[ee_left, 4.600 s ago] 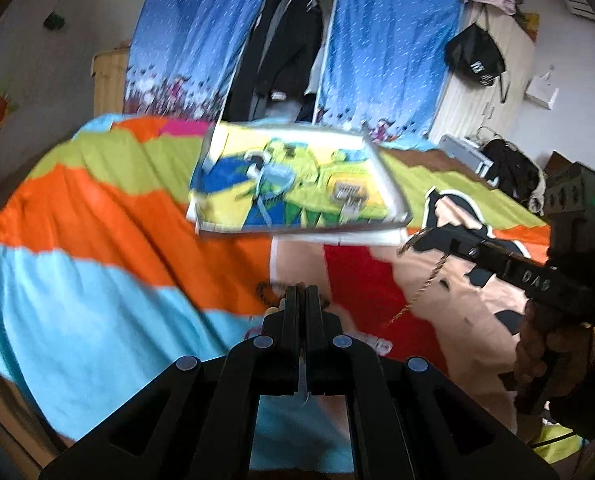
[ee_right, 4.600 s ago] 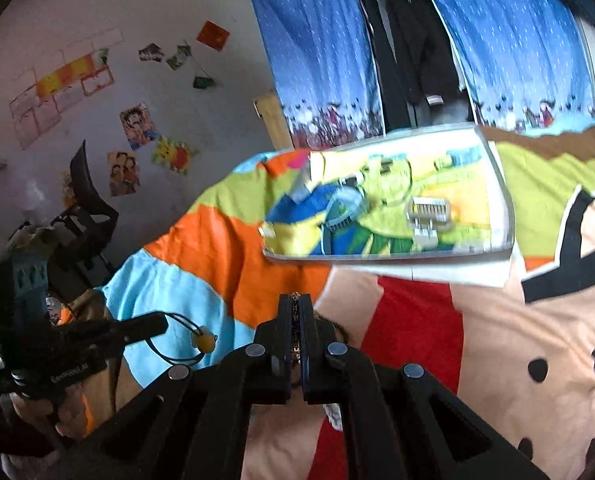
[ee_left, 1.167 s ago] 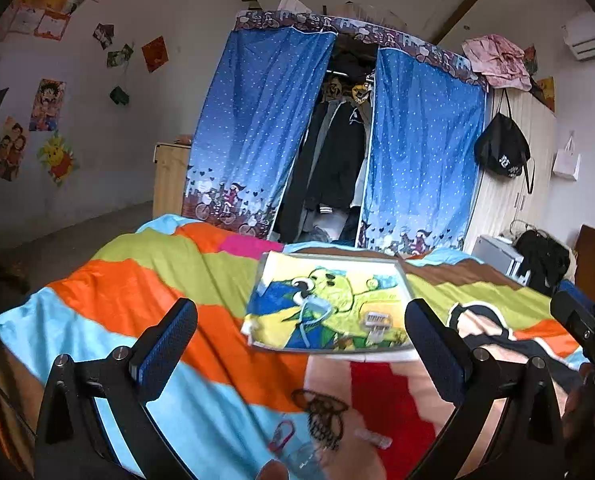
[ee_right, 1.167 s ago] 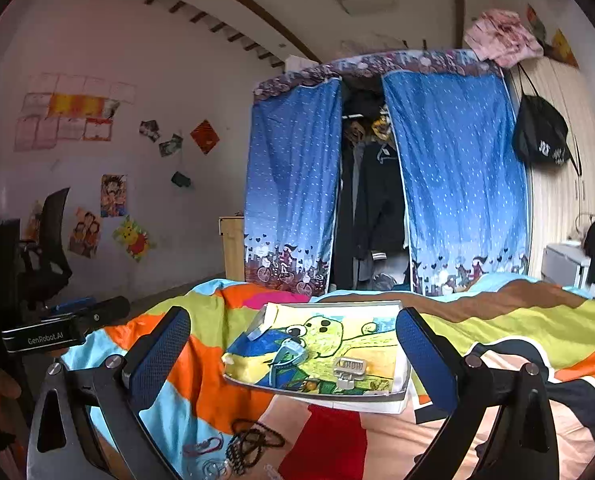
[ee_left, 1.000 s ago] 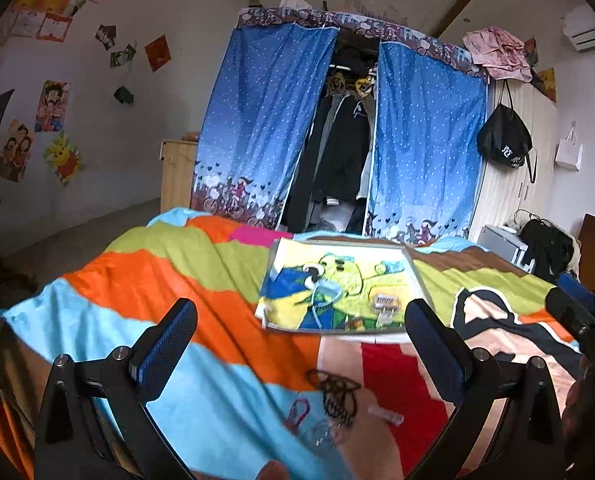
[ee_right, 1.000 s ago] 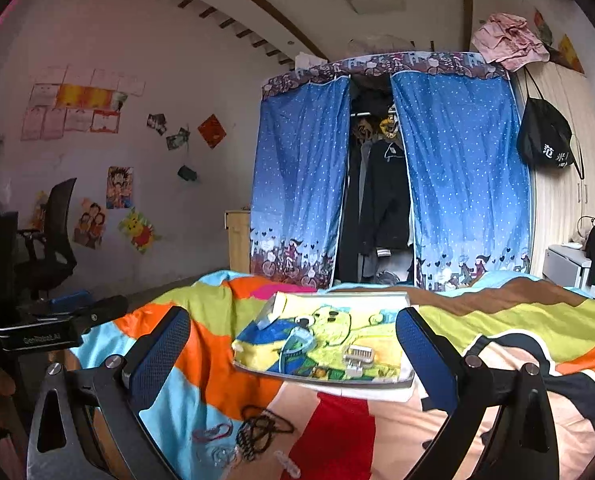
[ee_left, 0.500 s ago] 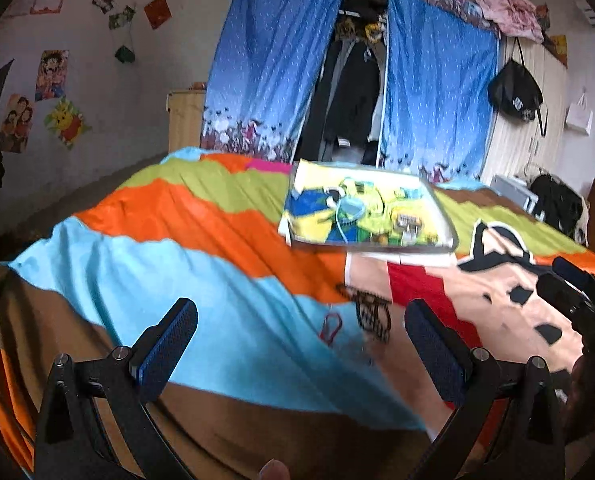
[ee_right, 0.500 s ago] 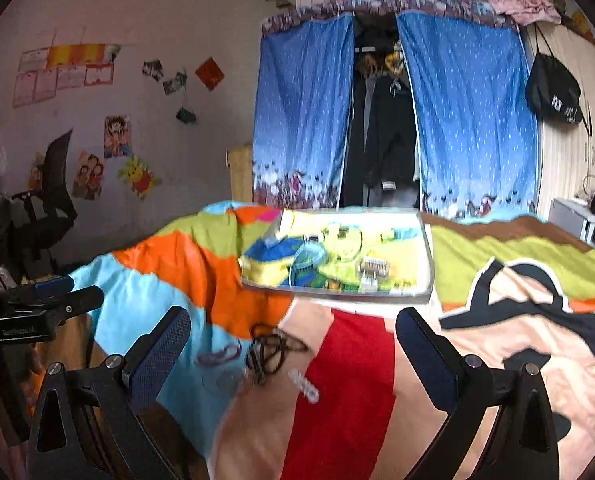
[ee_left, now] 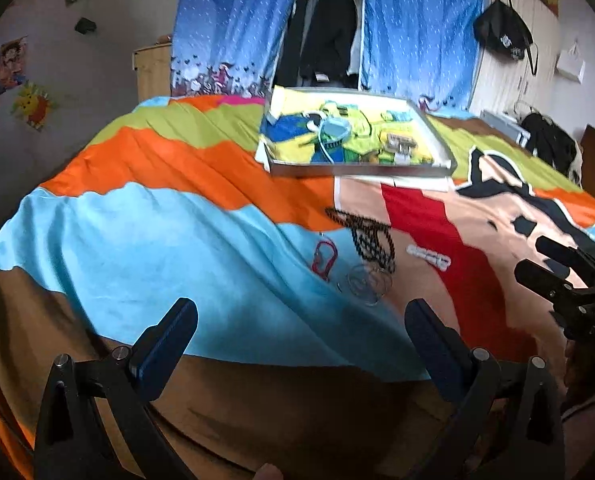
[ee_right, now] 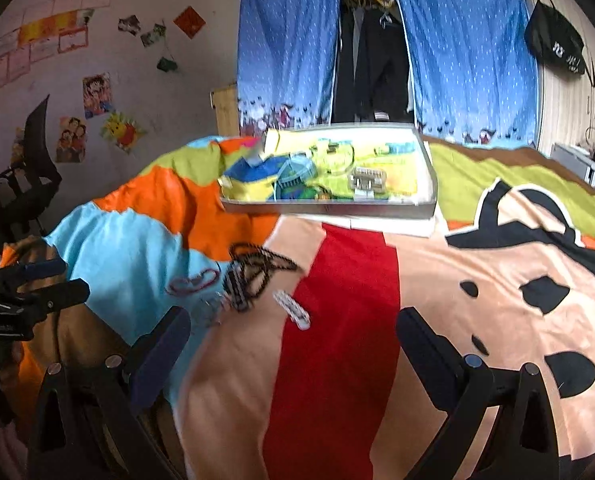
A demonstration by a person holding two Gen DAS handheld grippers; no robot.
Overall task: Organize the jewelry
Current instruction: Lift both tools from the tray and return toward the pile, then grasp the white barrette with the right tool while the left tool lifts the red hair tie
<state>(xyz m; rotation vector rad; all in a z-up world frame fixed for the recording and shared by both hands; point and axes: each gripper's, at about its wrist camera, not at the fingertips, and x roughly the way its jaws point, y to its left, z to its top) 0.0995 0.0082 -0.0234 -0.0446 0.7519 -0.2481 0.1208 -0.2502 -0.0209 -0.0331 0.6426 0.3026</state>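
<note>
Your left gripper (ee_left: 300,330) had its jaws spread wide apart and empty, hovering over the blue and brown part of the bedspread (ee_left: 145,248). Your right gripper (ee_right: 293,342) was likewise wide open and held nothing, above the tan and red patches.

Just beyond both sets of jaws, the loose jewelry lay on the bedspread. The black beaded necklace (ee_left: 371,236) sat in a tangled heap, stretched roughly away from you toward the tray. Just to its left lay a small red loop (ee_left: 324,259), its long axis also running away from you. A clear ring-shaped piece (ee_left: 366,280) sat at the near end of the necklace, too blurred to tell apart further. To the right, a white hair clip (ee_right: 293,310) lay flat, its long axis slanting from far left to near right.

Farther off, the tray (ee_left: 357,168) rested on the bedspread, holding a few small pieces. Blue curtains (ee_right: 289,52) hung behind it.
</note>
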